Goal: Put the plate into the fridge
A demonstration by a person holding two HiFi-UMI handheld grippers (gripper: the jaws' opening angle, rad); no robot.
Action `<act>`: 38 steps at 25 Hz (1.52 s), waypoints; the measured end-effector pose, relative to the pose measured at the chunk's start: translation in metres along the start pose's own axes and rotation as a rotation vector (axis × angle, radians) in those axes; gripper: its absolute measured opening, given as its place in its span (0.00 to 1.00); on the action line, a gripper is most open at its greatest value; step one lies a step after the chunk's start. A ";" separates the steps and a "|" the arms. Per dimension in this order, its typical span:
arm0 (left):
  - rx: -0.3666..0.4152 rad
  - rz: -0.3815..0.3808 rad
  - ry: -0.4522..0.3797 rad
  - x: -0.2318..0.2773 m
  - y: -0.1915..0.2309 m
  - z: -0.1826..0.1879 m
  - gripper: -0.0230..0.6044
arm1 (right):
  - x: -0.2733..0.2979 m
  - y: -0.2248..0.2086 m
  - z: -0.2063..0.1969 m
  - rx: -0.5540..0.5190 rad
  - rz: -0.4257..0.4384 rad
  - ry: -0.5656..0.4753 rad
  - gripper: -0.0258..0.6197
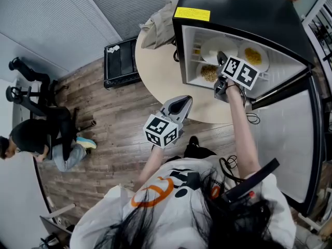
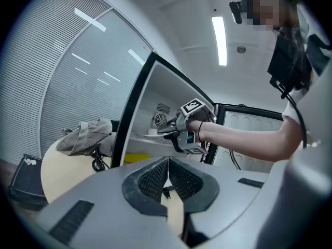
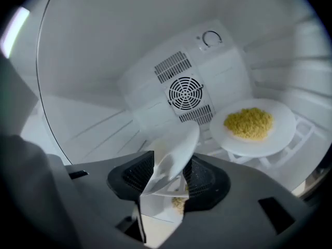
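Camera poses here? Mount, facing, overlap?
Head view: on the head, steeply down at open fridge; left gripper, right gripper, right forearm.
Left gripper view: on the left gripper, faces the fridge; own shut jaws, right forearm.
Right gripper view: inside the fridge, faces its fan; plate between own jaws.
Shared: right gripper in head and left gripper views.

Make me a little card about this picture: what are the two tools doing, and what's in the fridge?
Fridge: black mini fridge, door open
Left tool: shut, empty, outside the fridge
Right tool: open, inside the fridge
Between its jaws: tilted white plate
On the shelf: another white plate with yellow food
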State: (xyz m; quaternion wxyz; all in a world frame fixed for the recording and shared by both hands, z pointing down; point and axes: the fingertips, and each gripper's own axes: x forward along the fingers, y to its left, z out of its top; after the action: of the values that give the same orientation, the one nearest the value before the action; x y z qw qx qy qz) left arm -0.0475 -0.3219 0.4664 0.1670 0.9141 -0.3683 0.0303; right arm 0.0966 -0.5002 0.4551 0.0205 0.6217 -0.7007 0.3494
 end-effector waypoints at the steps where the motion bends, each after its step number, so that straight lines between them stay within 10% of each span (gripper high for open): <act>1: 0.000 0.001 0.000 -0.001 0.000 0.000 0.06 | 0.001 0.000 0.001 -0.071 -0.027 -0.004 0.31; 8: -0.003 0.011 0.003 -0.005 0.002 -0.001 0.06 | -0.001 -0.001 0.014 -0.337 -0.159 -0.036 0.45; 16: -0.007 0.010 0.004 -0.005 0.004 -0.001 0.06 | -0.016 -0.003 0.035 -0.389 -0.219 -0.116 0.51; 33: 0.003 0.002 0.003 -0.011 -0.003 -0.002 0.06 | -0.037 0.017 0.014 -0.279 -0.027 -0.078 0.49; 38: 0.007 0.003 0.001 -0.017 -0.007 -0.001 0.06 | -0.056 0.026 0.009 -0.271 0.004 -0.094 0.34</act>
State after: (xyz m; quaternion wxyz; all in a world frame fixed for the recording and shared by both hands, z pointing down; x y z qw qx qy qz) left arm -0.0547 -0.3057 0.4623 0.1639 0.9141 -0.3695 0.0322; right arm 0.0894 -0.4574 0.4102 0.0708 0.6276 -0.7428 0.2222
